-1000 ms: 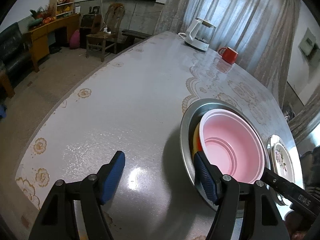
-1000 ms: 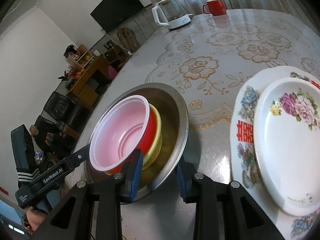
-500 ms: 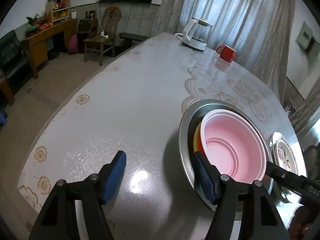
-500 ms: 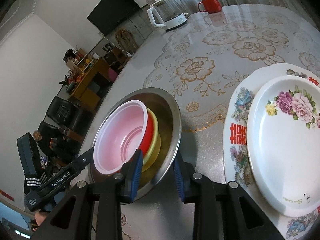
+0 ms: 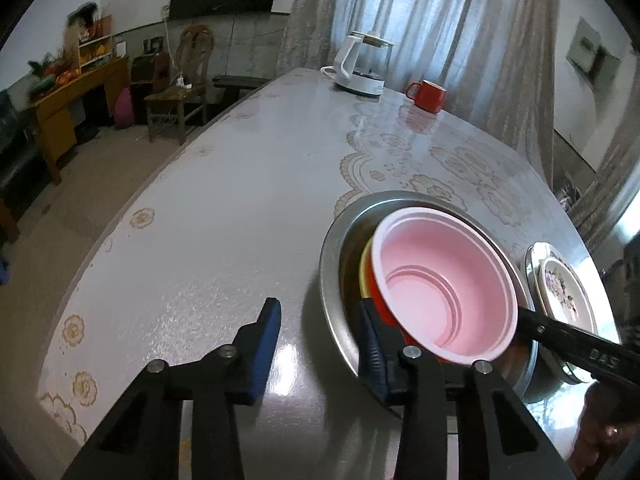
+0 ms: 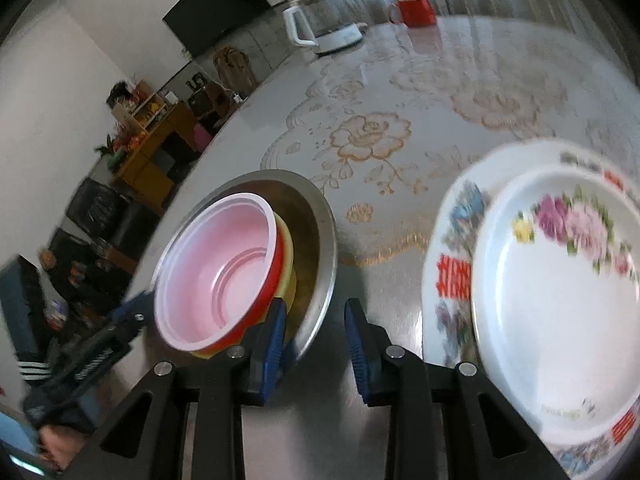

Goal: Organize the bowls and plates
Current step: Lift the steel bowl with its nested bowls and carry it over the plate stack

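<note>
A steel basin (image 5: pixel 332 248) (image 6: pixel 320 216) sits on the table with a yellow bowl (image 6: pixel 289 248) and a red bowl with a pink inside (image 5: pixel 444 280) (image 6: pixel 224 268) nested in it. My left gripper (image 5: pixel 318 334) is open, straddling the basin's near rim. My right gripper (image 6: pixel 316 334) is open, its left finger over the basin's rim, its right finger outside. A small white floral plate (image 6: pixel 560 288) lies on a larger patterned plate (image 6: pixel 452 240) to the right; both show in the left wrist view (image 5: pixel 560 288).
A white kettle (image 5: pixel 360 68) and a red mug (image 5: pixel 426 94) stand at the far end of the table. The table edge (image 5: pixel 132 208) runs along the left, with floor, chairs and a desk beyond.
Both grippers have drawn back slightly and lifted their view. The right gripper's jaws have opened wider around the basin's rim. The bowls and plates have not moved.
</note>
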Available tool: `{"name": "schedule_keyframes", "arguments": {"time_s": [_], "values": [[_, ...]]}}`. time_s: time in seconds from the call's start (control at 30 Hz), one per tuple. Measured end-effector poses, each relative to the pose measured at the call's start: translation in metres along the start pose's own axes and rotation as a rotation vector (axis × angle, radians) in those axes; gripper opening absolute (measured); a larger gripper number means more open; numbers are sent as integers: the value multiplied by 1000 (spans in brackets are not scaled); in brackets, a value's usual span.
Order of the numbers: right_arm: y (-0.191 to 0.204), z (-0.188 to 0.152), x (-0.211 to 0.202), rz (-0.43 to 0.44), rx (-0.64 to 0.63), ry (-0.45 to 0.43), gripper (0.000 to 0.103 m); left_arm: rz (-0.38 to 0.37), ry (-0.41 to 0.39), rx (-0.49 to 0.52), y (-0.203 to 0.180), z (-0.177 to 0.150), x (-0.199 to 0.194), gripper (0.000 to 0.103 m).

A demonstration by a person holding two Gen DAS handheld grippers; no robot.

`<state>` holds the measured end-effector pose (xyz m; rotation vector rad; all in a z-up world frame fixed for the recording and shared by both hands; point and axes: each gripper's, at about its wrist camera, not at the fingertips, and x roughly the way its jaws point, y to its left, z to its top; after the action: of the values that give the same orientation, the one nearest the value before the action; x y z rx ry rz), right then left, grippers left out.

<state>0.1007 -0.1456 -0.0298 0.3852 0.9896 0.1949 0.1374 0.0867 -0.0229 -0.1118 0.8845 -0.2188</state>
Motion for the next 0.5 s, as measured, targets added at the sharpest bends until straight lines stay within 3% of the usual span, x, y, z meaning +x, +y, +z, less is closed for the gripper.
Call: {"name": "schedule_keyframes", "arguments": {"time_s": [0.27,0.37,0.5], "values": [[10,4,7,-52,-88,-7,26,-70,6,-26,4,-1,7,39],[25,1,12,-101,-194,-3,26,-45,-5,-3,-2,-2,6,37],[24,1,15,-112,-194,-16,25,-27,-20,23,-8,-4,4,31]]}}
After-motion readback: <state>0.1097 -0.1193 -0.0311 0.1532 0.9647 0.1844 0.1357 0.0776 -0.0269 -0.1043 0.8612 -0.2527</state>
